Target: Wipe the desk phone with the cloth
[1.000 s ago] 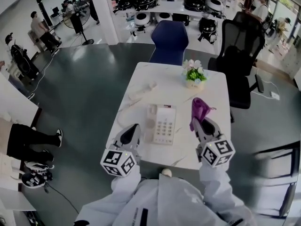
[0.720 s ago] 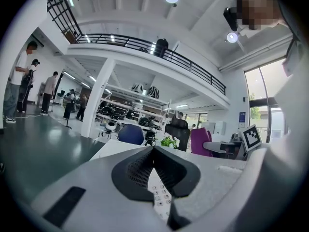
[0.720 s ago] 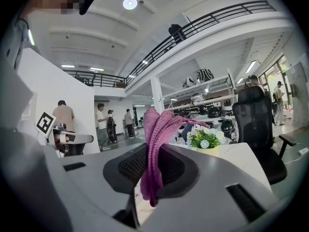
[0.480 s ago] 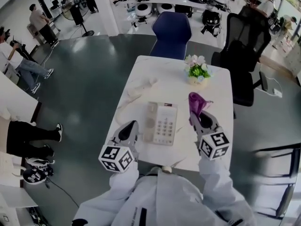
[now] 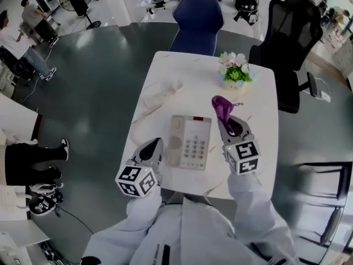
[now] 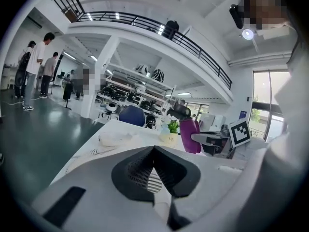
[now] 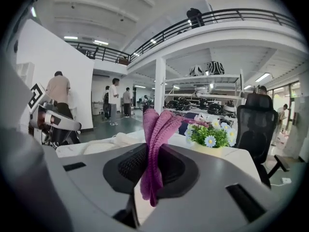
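A white desk phone (image 5: pixel 190 141) with a keypad lies on the white table (image 5: pixel 259 148); its handset (image 5: pixel 162 94) lies off the cradle at the far left, joined by a coiled cord. My right gripper (image 5: pixel 223 117) hovers just right of the phone, shut on a purple cloth (image 5: pixel 221 106) that sticks up from its jaws. The same purple cloth (image 7: pixel 156 139) hangs pinched between the jaws in the right gripper view. My left gripper (image 5: pixel 153 146) sits at the phone's left near edge, jaws shut with nothing in them (image 6: pixel 153 170).
A small pot of flowers (image 5: pixel 235 74) stands at the table's far right. A blue chair (image 5: pixel 198 16) and a black office chair (image 5: pixel 291 37) stand behind the table. People stand far off at the left.
The view has shifted so the table sits lower in frame. My right gripper with the cloth has moved slightly left, closer to the phone. The left gripper stays put.
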Demonstrator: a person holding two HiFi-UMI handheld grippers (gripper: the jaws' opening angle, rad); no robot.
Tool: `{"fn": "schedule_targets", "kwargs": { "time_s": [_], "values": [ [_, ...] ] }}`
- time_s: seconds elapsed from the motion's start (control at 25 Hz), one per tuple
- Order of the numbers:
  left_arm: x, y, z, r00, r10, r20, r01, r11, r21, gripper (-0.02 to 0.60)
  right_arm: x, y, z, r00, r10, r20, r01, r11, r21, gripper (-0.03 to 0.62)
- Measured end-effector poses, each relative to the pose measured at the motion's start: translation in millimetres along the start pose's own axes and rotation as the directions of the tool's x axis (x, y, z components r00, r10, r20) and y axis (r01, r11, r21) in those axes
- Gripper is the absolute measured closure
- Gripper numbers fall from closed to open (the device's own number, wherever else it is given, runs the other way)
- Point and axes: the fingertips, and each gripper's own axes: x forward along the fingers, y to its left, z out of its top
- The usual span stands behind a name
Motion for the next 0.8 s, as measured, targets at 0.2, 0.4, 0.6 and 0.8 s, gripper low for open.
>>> {"fn": "schedule_targets", "kwargs": {
  "time_s": [0.2,0.4,0.6,0.8],
  "values": [
    [20.7,6.4,-9.0,0.999,-0.021,-0.041,0.021,1.000,0.000,0.584,27.7,9.2,-1.8,0.999,0.026,-0.040,-0.028,0.997,-0.068,0.556],
    [32.9,9.7,-18.1,0.996,-0.038,-0.076,0.037,0.999,-0.006,0.583,46.2,18.0,-11.4,0.996,0.042,-0.085,-0.053,0.990,-0.131,0.556],
    [42.7,13.4,-25.8,0.994,-0.049,-0.095,0.048,0.999,-0.017,0.584,58.3,33.5,-26.3,0.983,0.103,-0.149,-0.128,0.977,-0.169,0.554],
    [46.9,15.5,-31.7,0.992,-0.055,-0.116,0.052,0.998,-0.027,0.583,63.1,43.7,-41.9,0.970,0.137,-0.203,-0.173,0.971,-0.168,0.553]
  ]
}}
